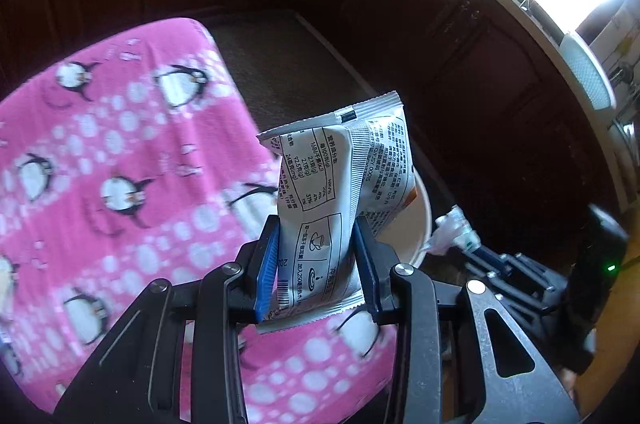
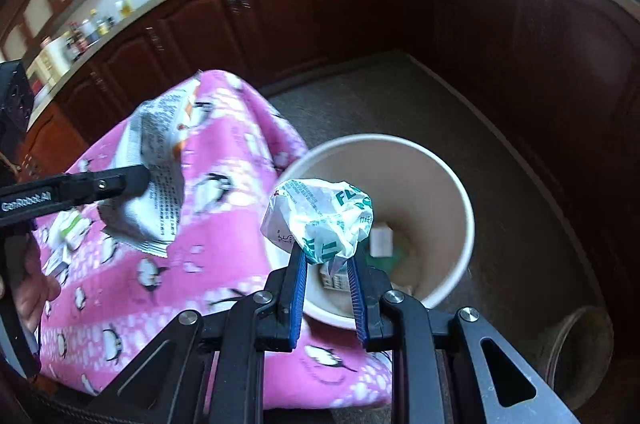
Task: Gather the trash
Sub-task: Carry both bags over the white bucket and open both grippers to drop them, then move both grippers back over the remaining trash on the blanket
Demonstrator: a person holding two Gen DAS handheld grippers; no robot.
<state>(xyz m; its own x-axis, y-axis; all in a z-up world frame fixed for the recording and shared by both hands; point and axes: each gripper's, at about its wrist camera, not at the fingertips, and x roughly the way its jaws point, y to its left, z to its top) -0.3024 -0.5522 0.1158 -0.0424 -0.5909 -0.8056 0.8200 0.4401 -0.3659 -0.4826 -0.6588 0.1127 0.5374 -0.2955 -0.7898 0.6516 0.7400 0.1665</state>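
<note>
left gripper [image 1: 316, 264] clamping flat printed foil sachet [image 1: 340, 183] | right gripper [image 2: 326, 288] pinching crumpled white-green wrapper [image 2: 320, 220] | both hanging over round paper bin [image 2: 452, 183] beside pink fleece cloth [image 1: 120, 163]

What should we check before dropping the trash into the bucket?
1. Left gripper shut on the white packet: ok.
2. Right gripper shut on the crumpled wrapper: ok.
3. Wrapper over the bucket's opening: ok.
4. Packet over the bucket: not ok, it is over the pink cloth in the right view.
5. Room left in the bucket: ok, only a few bits at the bottom.
6. More trash left on the cloth: cannot tell.
</note>
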